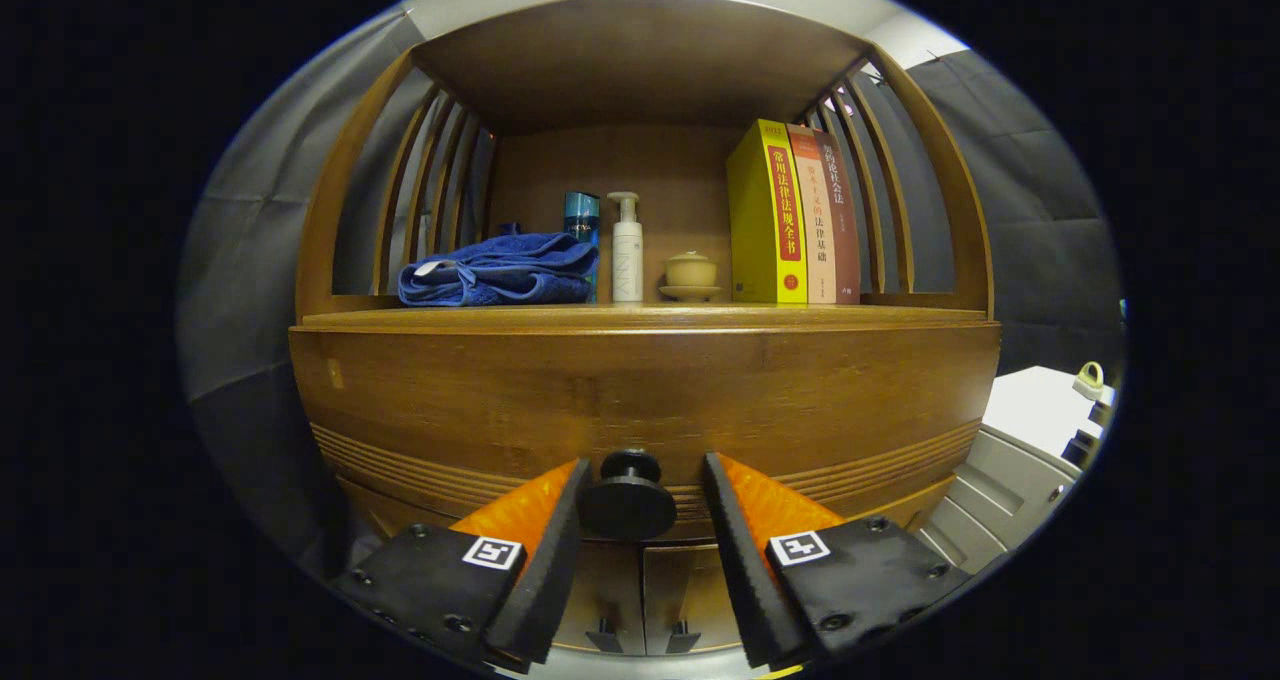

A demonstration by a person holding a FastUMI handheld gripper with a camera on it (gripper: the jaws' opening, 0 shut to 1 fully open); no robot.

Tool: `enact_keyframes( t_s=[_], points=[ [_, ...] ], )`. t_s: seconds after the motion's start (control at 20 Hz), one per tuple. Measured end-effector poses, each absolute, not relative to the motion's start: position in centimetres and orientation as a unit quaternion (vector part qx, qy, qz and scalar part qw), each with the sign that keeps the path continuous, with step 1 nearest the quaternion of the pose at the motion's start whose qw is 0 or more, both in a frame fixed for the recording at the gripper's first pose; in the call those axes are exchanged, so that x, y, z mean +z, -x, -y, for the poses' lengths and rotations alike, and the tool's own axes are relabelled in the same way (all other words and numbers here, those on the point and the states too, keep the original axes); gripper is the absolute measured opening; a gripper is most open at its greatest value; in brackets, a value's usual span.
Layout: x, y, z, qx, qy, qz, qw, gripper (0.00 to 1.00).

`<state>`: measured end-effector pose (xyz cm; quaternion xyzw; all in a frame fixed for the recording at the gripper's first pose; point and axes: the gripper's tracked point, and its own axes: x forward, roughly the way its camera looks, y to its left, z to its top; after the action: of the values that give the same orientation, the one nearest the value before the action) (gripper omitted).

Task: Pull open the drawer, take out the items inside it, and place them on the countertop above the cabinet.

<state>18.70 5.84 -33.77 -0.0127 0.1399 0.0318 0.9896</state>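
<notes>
One knob (628,500) sits on the drawer (640,400) front, and everything here is placed from it. The gripper (640,480) has its fingers spread apart, one to each side of the knob; whether the left finger just brushes it I cannot tell, and the right stands clear, so nothing is clamped yet. The drawer looks shut, its front flush with the cabinet, so the items inside cannot be seen.

Risks, as I judge them: if the fingers close only on the knob's round rim and not behind it on its stem, they may slip off as the pull begins. A pull angled up or sideways could bind the drawer or jolt the cabinet, and things on the countertop (640,315) above the knob could topple.

Below the knob are two small door handles (640,638) on the cabinet doors. Up on the countertop, counted: one folded blue towel (495,272) up and left of the knob, one blue bottle (581,215) behind it, one white pump bottle (627,250) nearly straight above the knob, one small lidded cup (690,272) on its saucer, and three upright books (795,215) up and to the right
</notes>
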Motion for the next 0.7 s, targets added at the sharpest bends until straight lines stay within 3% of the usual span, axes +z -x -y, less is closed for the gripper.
enact_keyframes(
  t_s=[0.35,0.7],
  points=[
    [-34.1,-18.1,-6.1,0.037,-0.007,-0.171,0.984,0.41],
    [-33.4,-13.6,-5.7,0.03,-0.007,-0.178,0.983,0.41]
  ],
)
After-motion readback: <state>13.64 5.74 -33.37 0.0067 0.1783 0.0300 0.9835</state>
